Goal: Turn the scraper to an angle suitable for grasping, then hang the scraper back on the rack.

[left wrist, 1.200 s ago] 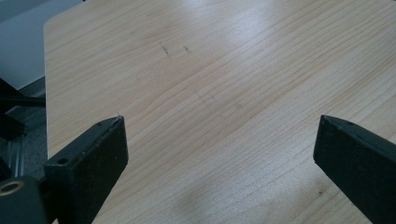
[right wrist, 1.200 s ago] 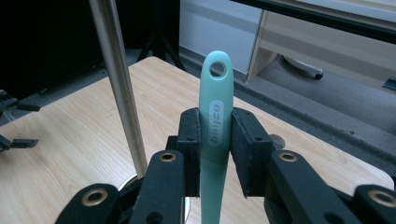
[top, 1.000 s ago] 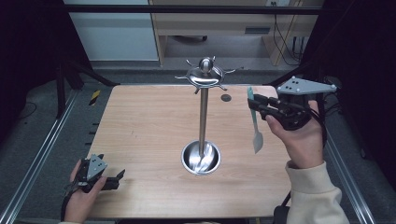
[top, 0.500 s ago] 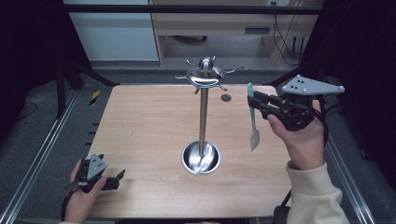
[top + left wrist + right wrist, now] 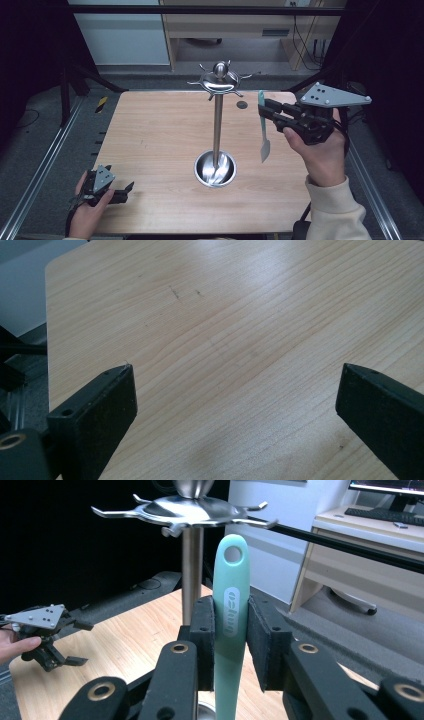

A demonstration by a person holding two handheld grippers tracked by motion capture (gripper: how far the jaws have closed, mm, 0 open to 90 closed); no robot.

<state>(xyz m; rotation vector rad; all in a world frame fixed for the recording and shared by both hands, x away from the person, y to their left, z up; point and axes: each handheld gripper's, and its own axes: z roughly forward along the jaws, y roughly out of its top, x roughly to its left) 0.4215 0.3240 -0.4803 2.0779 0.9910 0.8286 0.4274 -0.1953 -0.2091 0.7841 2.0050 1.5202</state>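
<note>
A steel utensil stand [image 5: 218, 120] rises from a round base [image 5: 215, 169] at the table's middle, with hooked arms around its top [image 5: 185, 511]. My right gripper [image 5: 266, 113] is shut on a teal-handled spatula [image 5: 263, 131] that hangs upright, blade down, to the right of the pole. In the right gripper view the spatula's handle [image 5: 230, 610] stands between the pads, its hanging hole just below the stand's hooks. My left gripper [image 5: 125, 191] rests open at the table's front left corner; its jaws stand wide apart over bare wood [image 5: 235, 355].
A small dark round mark [image 5: 242, 105] lies on the table behind the stand. A wooden desk [image 5: 235, 30] and white cabinet stand beyond the table's far edge. Metal rails [image 5: 45, 165] run along both table sides.
My right gripper has turned the spatula from tilted to hanging straight down and has lifted it slightly. The left gripper has stayed in place.
</note>
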